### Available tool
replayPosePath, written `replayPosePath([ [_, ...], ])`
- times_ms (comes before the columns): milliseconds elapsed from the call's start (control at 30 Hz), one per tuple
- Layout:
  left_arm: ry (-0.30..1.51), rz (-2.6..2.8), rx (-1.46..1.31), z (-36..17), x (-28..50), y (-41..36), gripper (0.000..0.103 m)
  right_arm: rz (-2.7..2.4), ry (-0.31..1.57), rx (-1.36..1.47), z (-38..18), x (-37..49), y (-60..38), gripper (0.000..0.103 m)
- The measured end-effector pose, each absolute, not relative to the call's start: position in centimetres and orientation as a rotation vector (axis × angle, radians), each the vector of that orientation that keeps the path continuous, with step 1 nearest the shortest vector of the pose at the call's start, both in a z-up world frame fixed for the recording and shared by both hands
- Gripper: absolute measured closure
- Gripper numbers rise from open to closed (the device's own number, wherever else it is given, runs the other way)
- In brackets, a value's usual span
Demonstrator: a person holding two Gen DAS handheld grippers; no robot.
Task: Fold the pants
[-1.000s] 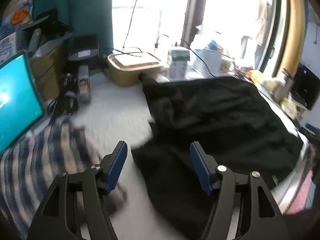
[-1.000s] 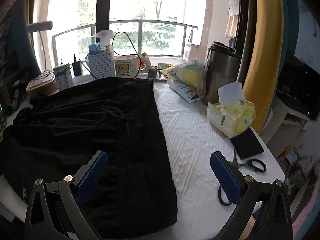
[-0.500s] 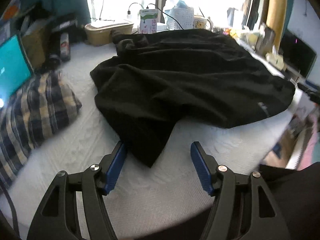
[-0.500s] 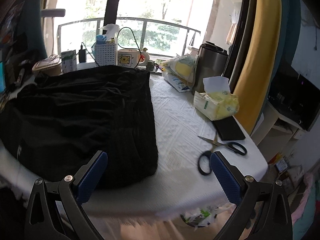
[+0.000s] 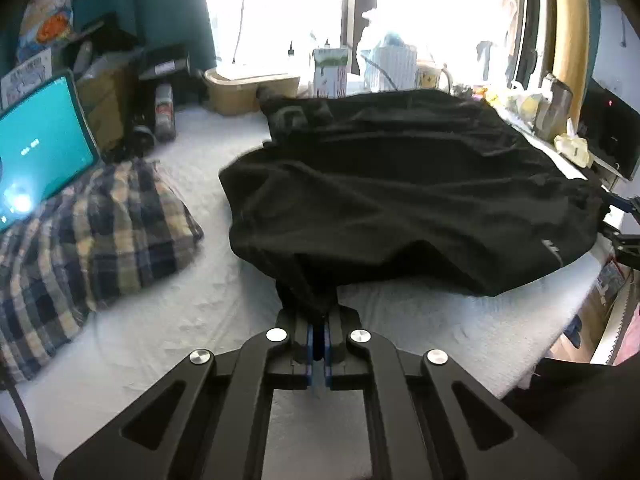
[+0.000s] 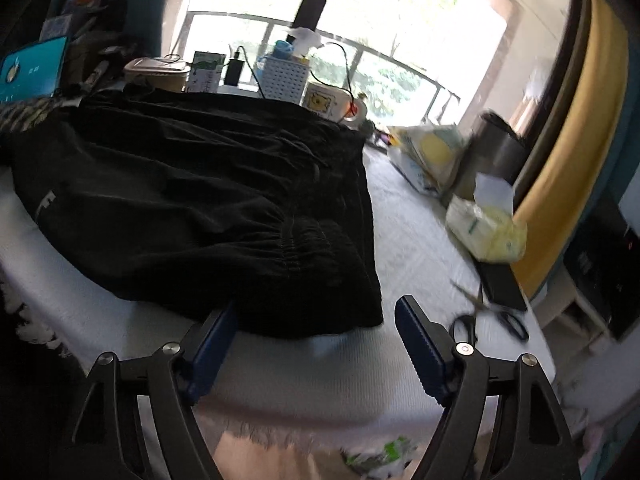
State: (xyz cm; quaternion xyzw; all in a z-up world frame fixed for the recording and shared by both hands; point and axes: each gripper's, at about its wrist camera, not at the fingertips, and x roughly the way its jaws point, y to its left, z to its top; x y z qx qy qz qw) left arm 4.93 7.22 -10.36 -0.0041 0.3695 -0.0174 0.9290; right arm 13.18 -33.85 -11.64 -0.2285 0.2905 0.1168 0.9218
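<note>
Left gripper [image 5: 317, 334] is pinched tight on a near corner of the black fabric pants [image 5: 400, 184], cloth bunched between my blue pads. Right gripper [image 6: 316, 336] is spread wide; its left pad touches the pants' gathered waistband edge [image 6: 296, 240], nothing held. Pants lie spread on the white textured worktop [image 5: 192, 312], beside a plaid cloth bundle [image 5: 88, 232].

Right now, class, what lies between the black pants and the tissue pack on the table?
In the right wrist view, only bare white tablecloth lies between the pants and the tissue pack.
</note>
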Motion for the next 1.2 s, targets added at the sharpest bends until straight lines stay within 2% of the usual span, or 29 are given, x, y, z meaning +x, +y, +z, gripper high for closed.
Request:
replayPosePath([
  [33,0.747,-0.037,-0.008,-10.0,4.7,7.3,0.101,0.26,0.591,-0.468,-11.7,13.3,-33.7,0.026],
  [67,0.738,-0.036,-0.005,-9.7,4.4,7.3,0.101,0.273,0.59,-0.464,-11.6,13.5,-33.5,0.036],
  [100,0.723,-0.033,-0.003,-9.2,4.1,7.5,0.101,0.292,0.588,-0.459,-11.5,13.6,-33.4,0.051],
  [133,0.716,-0.035,-0.005,-8.8,3.9,7.6,0.101,0.304,0.579,-0.445,-11.3,13.6,-33.4,0.059],
  [200,0.692,-0.04,-0.012,-7.8,3.5,7.8,0.101,0.32,0.559,-0.392,-10.5,13.5,-33.8,0.072],
  [267,0.664,-0.043,-0.012,-6.8,3.1,7.9,0.101,0.306,0.53,-0.378,-9.8,13.2,-33.8,0.076],
  [733,0.451,-0.068,-0.016,1.0,3.4,8.8,0.101,0.277,0.378,-0.25,-0.7,11.9,-33.8,0.077],
  [1200,0.388,-0.084,0.003,4.2,12.9,9.6,0.101,0.219,0.37,-0.121,2.3,19.9,-33.6,0.077],
])
